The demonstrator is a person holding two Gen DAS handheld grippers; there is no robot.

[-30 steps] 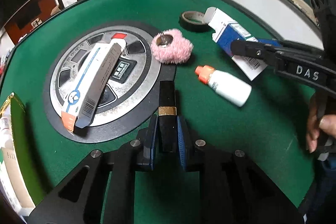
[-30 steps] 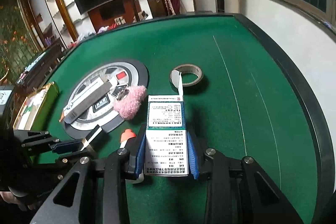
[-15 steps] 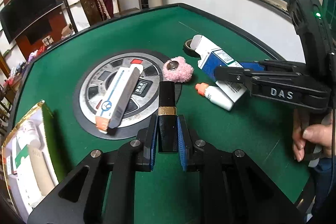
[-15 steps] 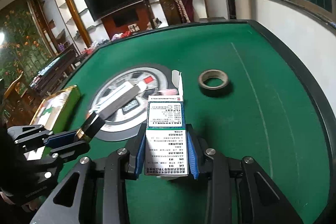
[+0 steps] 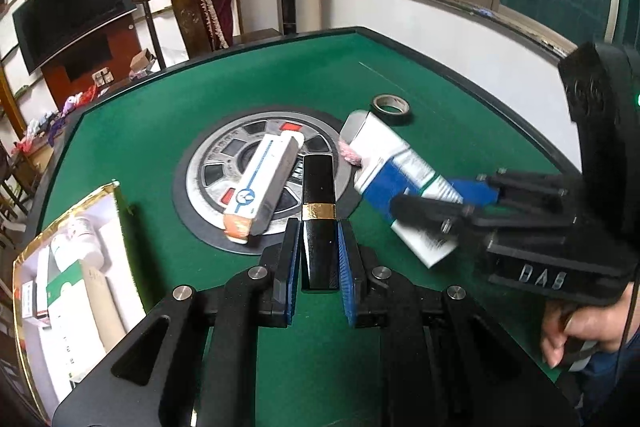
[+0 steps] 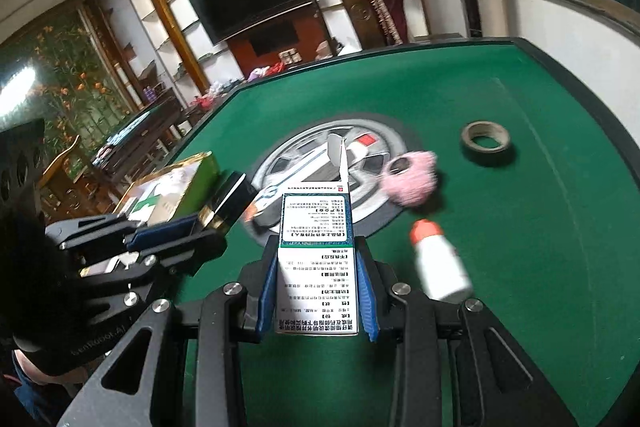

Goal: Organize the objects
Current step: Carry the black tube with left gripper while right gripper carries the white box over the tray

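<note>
My left gripper is shut on a black lipstick tube with a gold band, held above the green table. My right gripper is shut on a white and blue medicine box with its flap open; the box also shows in the left wrist view. An open gold-edged box with several packets inside sits at the left; it shows in the right wrist view. A long white toothpaste box lies on the round silver centre disc.
A pink fluffy puff, a white bottle with an orange cap and a tape roll lie on the green felt. The table's raised dark rim runs along the right. A chair stands beyond the table.
Both grippers have risen from the table with their objects and tilted up. The right gripper with the medicine box has moved left, toward the open box.
</note>
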